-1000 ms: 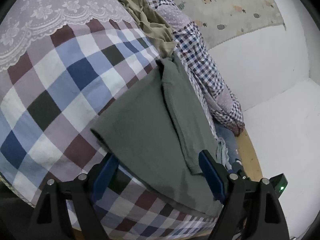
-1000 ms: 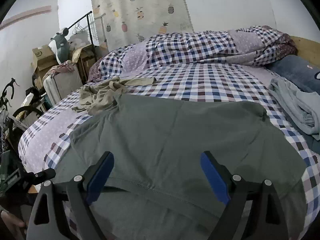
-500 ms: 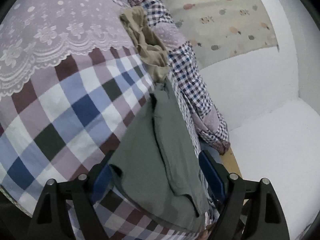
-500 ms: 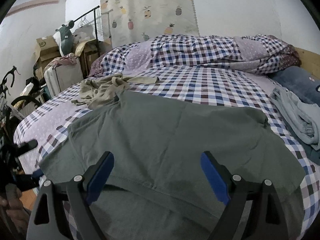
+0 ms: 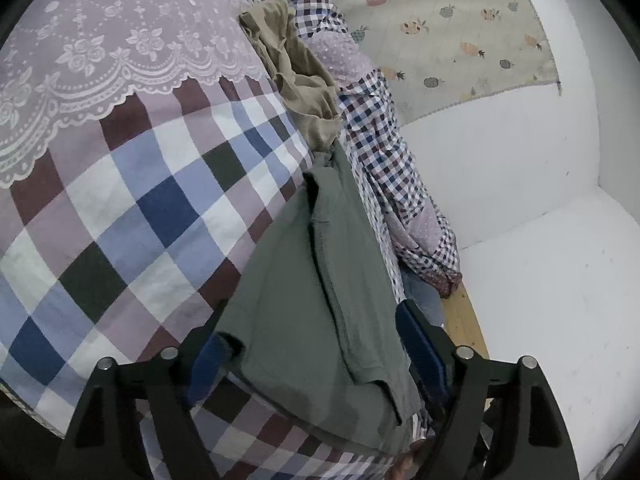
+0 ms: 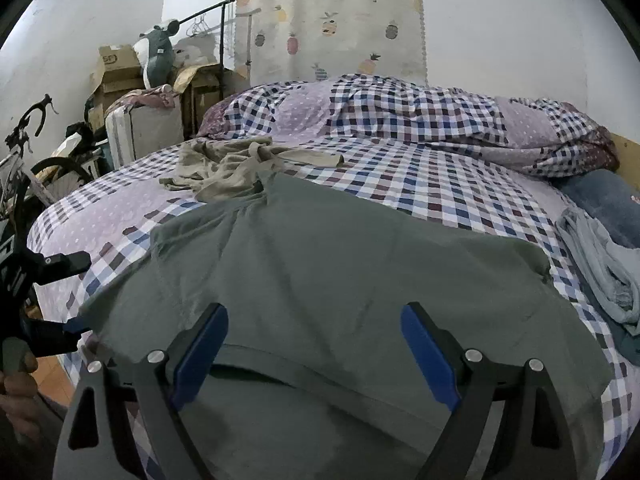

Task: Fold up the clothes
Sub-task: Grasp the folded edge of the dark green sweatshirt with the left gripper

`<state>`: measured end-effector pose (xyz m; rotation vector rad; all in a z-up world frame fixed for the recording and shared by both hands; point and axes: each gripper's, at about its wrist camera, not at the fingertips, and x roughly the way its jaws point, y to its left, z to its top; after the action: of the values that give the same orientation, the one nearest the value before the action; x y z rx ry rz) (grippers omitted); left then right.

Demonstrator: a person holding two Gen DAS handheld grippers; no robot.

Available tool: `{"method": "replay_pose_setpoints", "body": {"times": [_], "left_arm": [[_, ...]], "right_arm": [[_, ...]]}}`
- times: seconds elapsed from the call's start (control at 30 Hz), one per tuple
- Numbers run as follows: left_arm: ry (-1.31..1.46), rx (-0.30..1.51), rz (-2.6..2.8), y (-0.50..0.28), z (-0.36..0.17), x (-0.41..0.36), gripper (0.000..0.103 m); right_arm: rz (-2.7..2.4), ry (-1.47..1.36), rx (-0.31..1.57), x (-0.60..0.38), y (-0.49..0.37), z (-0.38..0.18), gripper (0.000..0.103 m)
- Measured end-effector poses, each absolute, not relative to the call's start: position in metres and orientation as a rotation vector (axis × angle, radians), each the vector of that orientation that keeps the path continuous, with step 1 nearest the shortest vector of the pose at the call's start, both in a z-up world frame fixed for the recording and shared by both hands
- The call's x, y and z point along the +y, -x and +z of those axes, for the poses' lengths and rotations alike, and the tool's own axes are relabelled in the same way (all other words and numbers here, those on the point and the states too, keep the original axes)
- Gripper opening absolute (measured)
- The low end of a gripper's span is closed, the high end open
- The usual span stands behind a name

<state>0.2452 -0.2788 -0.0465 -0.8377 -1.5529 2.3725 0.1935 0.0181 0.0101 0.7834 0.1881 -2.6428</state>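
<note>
Green garment (image 6: 340, 280): lies spread flat on the checked bedsheet (image 6: 420, 176), covering the near half of the bed. Its hem runs across the near edge of the bed, and part of the cloth hangs over that edge. One side of the garment shows a raised fold, seen in the left wrist view as a long ridge (image 5: 328, 280) running away from the camera.

Left gripper (image 5: 316, 356): jaws stand wide apart, one blue pad on either side of the garment's corner at the bed's edge. The cloth passes between the pads, and the left-hand pad is partly covered by the garment's corner. In the right wrist view the same gripper (image 6: 74, 294) shows at the garment's left corner, with the fabric edge between its two fingers.

Right gripper (image 6: 316, 356): jaws stand wide apart over the garment's hem, gripping nothing. Whether the pads touch the cloth cannot be told.

Other items relative to the green garment: a crumpled tan garment (image 6: 236, 168) lies just beyond its far left corner, touching it. A bunched checked duvet (image 6: 420, 120) sits well beyond it, along the wall. A pale blue garment (image 6: 600, 268) lies just beside its right edge.
</note>
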Motion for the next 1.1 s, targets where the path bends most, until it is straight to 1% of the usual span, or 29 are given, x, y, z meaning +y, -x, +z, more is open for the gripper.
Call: {"method": "replay_pose_setpoints", "body": {"times": [0.07, 0.13, 0.2, 0.23, 0.3, 0.37, 0.4, 0.43, 0.53, 0.6, 0.73, 0.77, 0.87, 1.0, 1.1], "left_arm": [[0.843, -1.561, 2.367, -0.246, -0.048, -0.28, 0.078], [0.856, -1.567, 2.367, -0.246, -0.05, -0.281, 0.072], [0.876, -1.582, 2.368, -0.246, -0.053, -0.283, 0.062], [0.884, -1.59, 2.366, -0.246, -0.054, -0.284, 0.059], [0.899, -1.607, 2.362, -0.248, -0.057, -0.286, 0.047], [0.901, -1.615, 2.345, -0.249, -0.058, -0.286, 0.046], [0.899, -1.617, 2.335, -0.249, -0.058, -0.285, 0.038], [0.901, -1.613, 2.329, -0.25, -0.058, -0.285, 0.033], [0.908, -1.602, 2.326, -0.251, -0.058, -0.283, 0.03], [0.903, -1.614, 2.324, -0.252, -0.058, -0.285, 0.023], [0.893, -1.633, 2.324, -0.256, -0.057, -0.288, 0.015], [0.889, -1.636, 2.323, -0.257, -0.057, -0.289, 0.011], [0.876, -1.649, 2.318, -0.259, -0.056, -0.291, 0.011], [0.862, -1.67, 2.295, -0.26, -0.056, -0.294, 0.006], [0.863, -1.669, 2.28, -0.259, -0.054, -0.295, 0.005]], "right_arm": [[-2.64, -0.785, 0.193, 0.016, -0.193, 0.009, 0.091], [-2.636, -0.784, 0.2, 0.014, -0.193, 0.009, 0.091], [-2.632, -0.781, 0.209, 0.012, -0.194, 0.009, 0.091], [-2.63, -0.78, 0.213, 0.011, -0.194, 0.009, 0.091], [-2.626, -0.778, 0.222, 0.009, -0.195, 0.009, 0.091], [-2.622, -0.775, 0.231, 0.006, -0.196, 0.008, 0.091], [-2.62, -0.774, 0.236, 0.005, -0.196, 0.008, 0.091], [-2.618, -0.773, 0.24, 0.004, -0.196, 0.008, 0.091], [-2.608, -0.764, 0.267, -0.001, -0.199, 0.008, 0.091], [-2.597, -0.752, 0.297, -0.005, -0.202, 0.007, 0.091], [-2.562, -0.723, 0.379, -0.02, -0.211, 0.004, 0.091], [-2.552, -0.714, 0.401, -0.024, -0.213, 0.003, 0.091], [-2.523, -0.686, 0.463, -0.036, -0.221, 0.0, 0.091], [-2.48, -0.643, 0.541, -0.054, -0.231, -0.003, 0.092], [-2.448, -0.608, 0.605, -0.07, -0.241, -0.006, 0.092]]}}
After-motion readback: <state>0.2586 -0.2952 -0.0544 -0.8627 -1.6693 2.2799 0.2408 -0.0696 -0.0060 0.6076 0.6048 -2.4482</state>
